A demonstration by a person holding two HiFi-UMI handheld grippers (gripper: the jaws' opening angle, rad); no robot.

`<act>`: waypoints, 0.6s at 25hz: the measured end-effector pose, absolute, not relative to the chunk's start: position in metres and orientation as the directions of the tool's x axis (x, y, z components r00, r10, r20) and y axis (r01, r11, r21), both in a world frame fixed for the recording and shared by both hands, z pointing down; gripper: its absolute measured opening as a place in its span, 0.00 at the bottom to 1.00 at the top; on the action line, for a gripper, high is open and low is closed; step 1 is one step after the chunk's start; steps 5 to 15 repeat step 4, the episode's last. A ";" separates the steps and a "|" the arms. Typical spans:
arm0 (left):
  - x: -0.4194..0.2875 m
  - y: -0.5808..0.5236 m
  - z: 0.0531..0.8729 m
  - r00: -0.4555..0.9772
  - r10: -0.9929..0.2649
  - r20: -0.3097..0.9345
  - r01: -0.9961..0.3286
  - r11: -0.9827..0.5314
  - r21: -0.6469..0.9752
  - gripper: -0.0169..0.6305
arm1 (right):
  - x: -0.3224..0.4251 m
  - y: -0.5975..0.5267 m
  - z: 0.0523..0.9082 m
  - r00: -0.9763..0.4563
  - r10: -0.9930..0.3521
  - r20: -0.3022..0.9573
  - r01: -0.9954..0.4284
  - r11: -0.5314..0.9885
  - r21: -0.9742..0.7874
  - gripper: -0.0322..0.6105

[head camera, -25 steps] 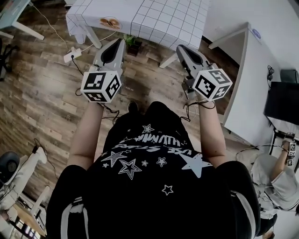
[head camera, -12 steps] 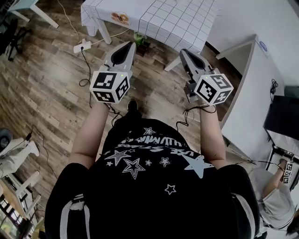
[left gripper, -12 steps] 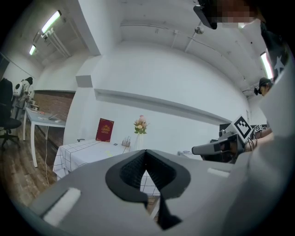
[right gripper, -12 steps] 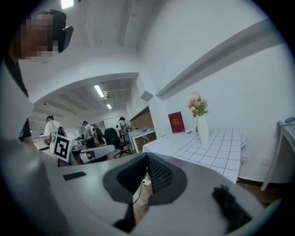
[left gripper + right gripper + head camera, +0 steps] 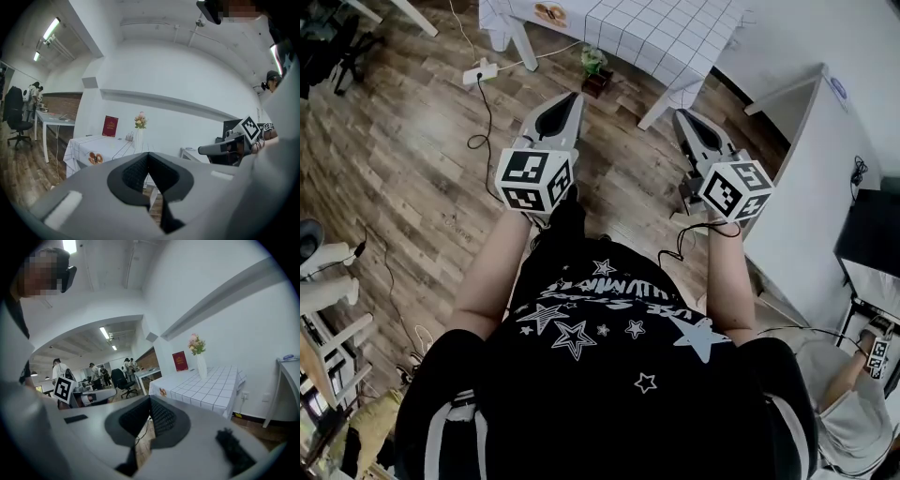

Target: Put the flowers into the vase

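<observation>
Wooden floor fills the head view, wide planks running everywhere. At the top edge sits the surface, draped in a white cloth with a grid pattern, and a plain white desk stands off to its right. The person in the black star-print shirt holds both arms out toward that surface.

Left tongs point ahead, well short of the cloth. In the left gripper view the 2 jaws meet tip to tip with nothing between them. Right tongs run alongside, and they are the same story in the right gripper view: pressed together and empty.

Now the prize. The white vase stands upright near the far edge of the surface, close to the wall, and the flowers, pink and pale blooms over green, are already standing in it. A red card is propped just beside it.

Down low, a small potted plant sits on the floor under the surface, with a white power strip lying nearby.
</observation>
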State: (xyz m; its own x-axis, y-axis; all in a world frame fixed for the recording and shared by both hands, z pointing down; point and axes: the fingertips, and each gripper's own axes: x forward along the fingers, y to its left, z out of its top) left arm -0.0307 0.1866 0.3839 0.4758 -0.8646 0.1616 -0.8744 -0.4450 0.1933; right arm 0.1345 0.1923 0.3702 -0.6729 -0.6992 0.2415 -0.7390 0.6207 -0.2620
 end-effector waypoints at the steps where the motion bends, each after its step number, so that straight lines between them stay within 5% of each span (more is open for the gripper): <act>1: -0.028 0.194 0.384 0.472 -0.867 0.162 -0.876 -0.441 0.194 0.04 | 0.139 0.198 0.370 -0.674 -0.699 0.241 -0.738 0.622 -0.261 0.07; 15: -0.019 0.215 0.384 0.463 -0.872 0.161 -0.881 -0.433 0.192 0.04 | 0.153 0.217 0.368 -0.672 -0.701 0.237 -0.739 0.621 -0.260 0.07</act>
